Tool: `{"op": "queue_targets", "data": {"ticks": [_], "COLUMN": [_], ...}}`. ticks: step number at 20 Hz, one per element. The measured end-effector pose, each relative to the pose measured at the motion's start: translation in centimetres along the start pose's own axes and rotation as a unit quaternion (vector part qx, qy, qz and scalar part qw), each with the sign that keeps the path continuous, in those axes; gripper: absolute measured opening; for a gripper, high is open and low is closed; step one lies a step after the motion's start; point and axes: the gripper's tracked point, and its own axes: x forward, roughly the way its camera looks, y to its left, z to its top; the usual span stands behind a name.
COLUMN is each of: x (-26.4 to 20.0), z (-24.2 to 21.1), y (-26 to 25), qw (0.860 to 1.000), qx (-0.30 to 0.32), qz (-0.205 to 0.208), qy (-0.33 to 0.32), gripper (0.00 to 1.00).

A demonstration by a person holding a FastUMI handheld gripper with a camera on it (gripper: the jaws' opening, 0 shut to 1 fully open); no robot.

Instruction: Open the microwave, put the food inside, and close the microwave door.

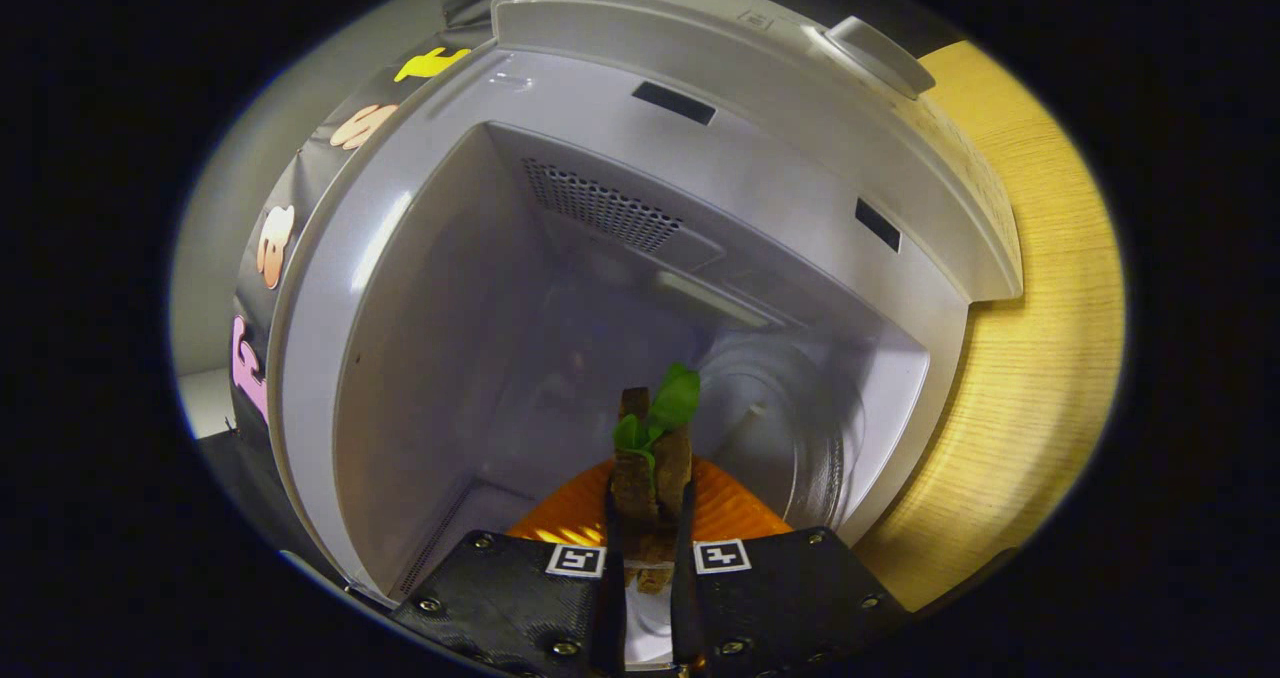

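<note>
My gripper [648,556] is shut on the brown stem [650,473] of an orange, ribbed, pumpkin-like food piece [725,513] that has a green leaf [672,403] on top. Both black fingers [612,533] press the stem from either side. The orange body sits low, just beyond the finger mounts, partly hidden by them. The white microwave [400,258] stands open straight ahead, and the food is at the mouth of its cavity. Past the leaf lies the glass turntable [800,428] on the cavity floor. The door is out of sight.
The microwave's control panel with a knob [880,53] runs along the cavity's far side. A perforated vent [600,208] marks one inner wall. The light wooden tabletop [1040,358] lies beside the microwave.
</note>
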Motion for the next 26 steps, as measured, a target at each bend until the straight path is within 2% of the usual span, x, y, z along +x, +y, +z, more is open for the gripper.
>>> {"op": "queue_targets", "data": {"ticks": [4, 6, 7, 10, 11, 13, 15, 18, 22, 26], "x": [0.4, 0.4, 0.1, -0.6, -0.6, -1.6, -2.6, -4.8, -9.2, -14.3], "z": [-0.2, -0.3, -0.2, 1.1, 1.5, 2.6, 2.9, 3.4, 3.0, 4.5], "y": [-0.2, -0.8, -1.0, -0.4, 0.0, -0.5, -0.3, -0.2, -0.3, 0.8], "qw": [1.000, 1.000, 0.999, 0.999, 0.998, 0.995, 0.992, 0.980, 0.948, 0.914], "qx": [-0.004, -0.013, -0.018, -0.036, -0.052, -0.092, -0.120, -0.193, -0.300, -0.392], "qz": [-0.014, -0.026, -0.027, -0.010, -0.005, -0.017, -0.013, -0.013, 0.006, 0.045], "qy": [0.000, 0.011, 0.019, 0.021, 0.020, 0.020, 0.030, 0.049, 0.102, 0.094], "gripper": [0.19, 0.30, 0.39, 0.48, 0.75, 0.97, 0.97, 0.97, 0.97, 0.97]}}
